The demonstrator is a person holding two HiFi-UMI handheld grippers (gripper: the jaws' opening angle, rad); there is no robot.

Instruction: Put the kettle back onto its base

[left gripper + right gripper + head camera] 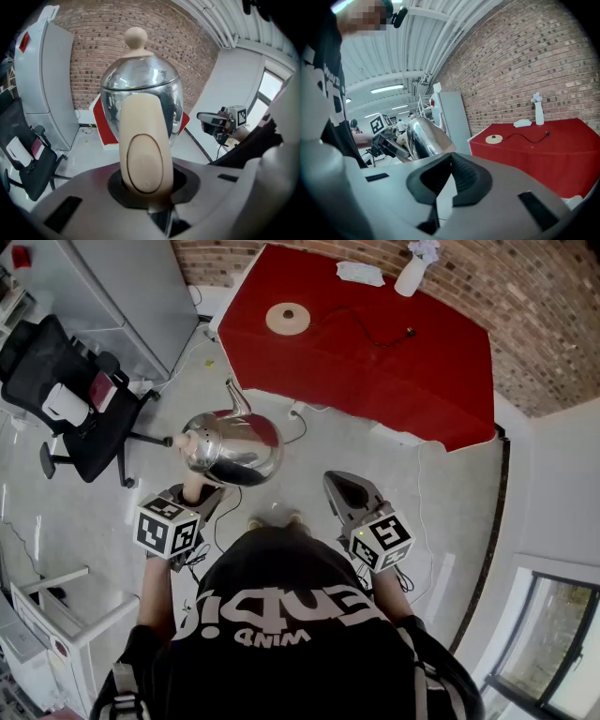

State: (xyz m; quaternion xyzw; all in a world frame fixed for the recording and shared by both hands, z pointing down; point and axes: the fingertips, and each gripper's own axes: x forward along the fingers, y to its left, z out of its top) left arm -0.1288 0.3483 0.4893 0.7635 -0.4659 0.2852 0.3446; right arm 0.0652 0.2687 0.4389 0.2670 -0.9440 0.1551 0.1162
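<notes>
Well away from its round cream base [288,318], the shiny steel kettle [234,446] hangs clamped between the jaws of the left gripper [192,491]; those of the right gripper [345,491] meet, empty.

You wear a black short-sleeved T-shirt [281,615] with white lettering. Your left gripper [195,491] and right gripper [343,486]: grey moulded shells, dark jaws, each bearing a white cube [169,528] with black square markers; black cables [215,526] trail below.

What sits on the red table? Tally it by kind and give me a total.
Kettle base, with its cord: 1
Vase: 1
Folded cloth: 1
Total: 3
</notes>
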